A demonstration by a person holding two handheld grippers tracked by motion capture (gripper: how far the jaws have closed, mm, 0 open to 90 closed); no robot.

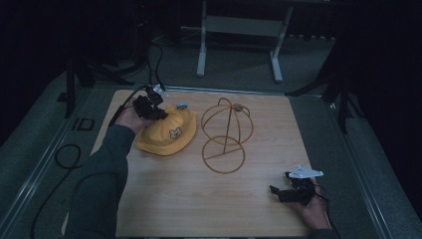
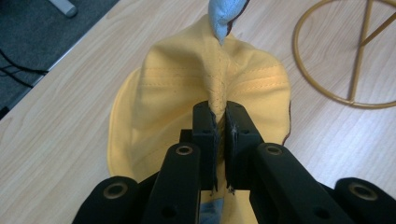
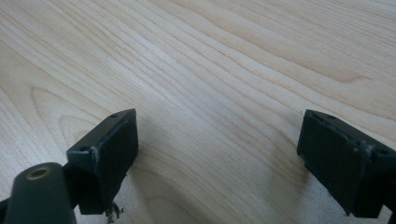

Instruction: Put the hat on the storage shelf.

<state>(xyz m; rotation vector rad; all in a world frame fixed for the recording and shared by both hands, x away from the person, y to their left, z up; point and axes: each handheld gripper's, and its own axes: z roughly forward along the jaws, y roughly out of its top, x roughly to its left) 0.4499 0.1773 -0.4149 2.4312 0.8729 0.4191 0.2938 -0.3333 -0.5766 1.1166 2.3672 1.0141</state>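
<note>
A yellow hat point(image 1: 168, 132) is lying on the wooden table point(image 1: 199, 199), in the left-centre of the high view, its brim spreading toward the lower left. A small bear-face patch is showing on its front. A pale blue tab point(image 1: 181, 105) is sticking out at the hat's upper edge; in the left gripper view this tab point(image 2: 224, 16) is sitting at the top centre of the frame, at the end of a raised fold of cloth.

The left gripper point(image 1: 149, 107) is sitting at the hat's upper-left edge in the high view, the person's left hand point(image 1: 130, 118) wrapping it from below. In the left gripper view the left gripper point(image 2: 220, 133) is pinching a stitched ridge of the yellow hat point(image 2: 187, 93) between its two black jaws, which are standing nearly together with cloth between them.

Just right of the hat, a gold wire hat stand point(image 1: 226, 134) is standing upright at the centre of the frame, its round base ring resting on the table; the two appear close, and contact cannot be told. Part of that ring point(image 2: 345, 60) is showing in the upper right of the left gripper view.

The right gripper point(image 1: 293, 191) is hovering in the lower right of the high view, held in the right hand point(image 1: 313, 211), well apart from hat and stand. In the right gripper view the right gripper point(image 3: 217, 154) is holding its jaws wide apart over bare wood grain, gripping nothing.
</note>
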